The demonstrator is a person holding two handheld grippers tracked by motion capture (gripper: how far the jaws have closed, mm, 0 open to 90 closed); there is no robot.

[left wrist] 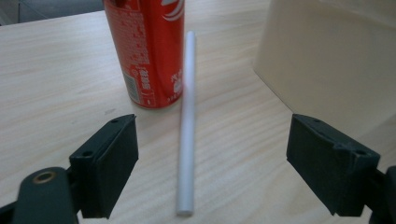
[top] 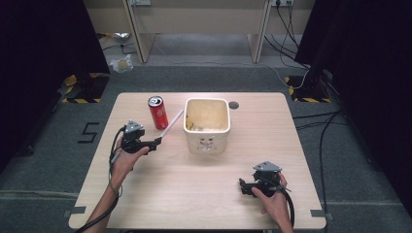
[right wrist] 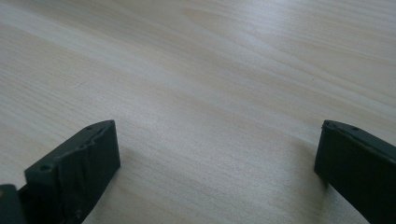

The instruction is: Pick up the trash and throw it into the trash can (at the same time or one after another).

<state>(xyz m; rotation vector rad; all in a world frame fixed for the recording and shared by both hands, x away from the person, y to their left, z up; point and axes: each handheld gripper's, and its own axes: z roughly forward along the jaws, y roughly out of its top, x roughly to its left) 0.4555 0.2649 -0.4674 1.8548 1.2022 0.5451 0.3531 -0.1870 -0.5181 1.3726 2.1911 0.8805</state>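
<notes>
A white straw (top: 173,123) (left wrist: 187,126) lies on the wooden table (top: 145,194) between a red soda can (top: 158,112) (left wrist: 149,51) and a cream square container (top: 207,124) (left wrist: 336,56). My left gripper (top: 158,142) (left wrist: 212,163) is open at the straw's near end, one jaw on each side of it, not touching. The can stands upright just left of the straw. My right gripper (top: 243,187) (right wrist: 217,172) is open low over bare wood at the front right, with nothing between its jaws.
The container holds some pale scraps and has a small print on its front. A dark round hole (top: 233,105) sits in the table behind it. Cables (top: 320,131) run across the floor at the right. Desk legs (top: 138,34) stand beyond the table.
</notes>
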